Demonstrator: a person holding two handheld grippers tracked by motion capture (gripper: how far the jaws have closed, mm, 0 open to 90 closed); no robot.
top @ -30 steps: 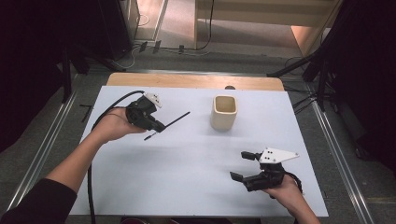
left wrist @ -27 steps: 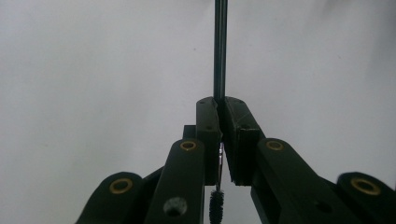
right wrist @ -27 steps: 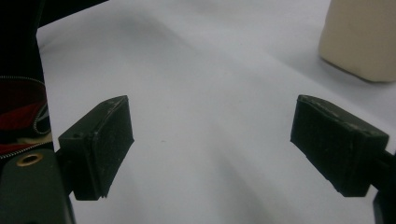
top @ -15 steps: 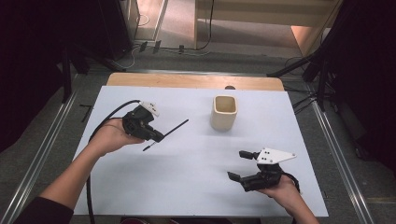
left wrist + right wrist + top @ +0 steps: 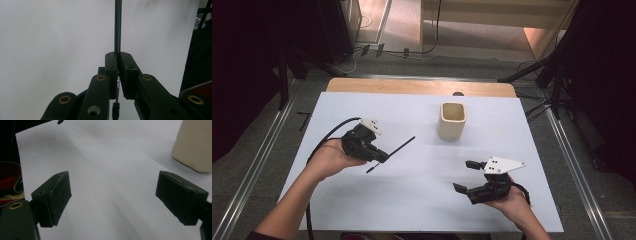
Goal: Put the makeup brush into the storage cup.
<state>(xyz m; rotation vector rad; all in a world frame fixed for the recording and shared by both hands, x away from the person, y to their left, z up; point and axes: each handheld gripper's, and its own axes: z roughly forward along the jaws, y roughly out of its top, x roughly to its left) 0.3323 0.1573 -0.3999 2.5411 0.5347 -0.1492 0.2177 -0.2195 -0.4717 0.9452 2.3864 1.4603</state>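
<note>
Black bristles tip the thin brush (image 5: 117, 37), seen only close up low in the left claw (image 5: 379, 156) view, clamped there. The high view places it left of centre on the white table (image 5: 422, 200), cream cup (image 5: 452, 120) above; right claw (image 5: 467, 176) gapes empty.

We've got 1 obstacle standing on the white table (image 5: 422, 200): the beige cup (image 5: 452, 120), upright toward the far side. Left of the cup, the thin black brush (image 5: 393, 152) clamped in the left gripper (image 5: 381, 156) slants across the lane, its tip pointing at the cup but short of it. Near side of the cup, the right gripper (image 5: 466, 176) sits with jaws wide apart. Between the 2 grippers, in front of the cup, we see bare white surface.
</note>
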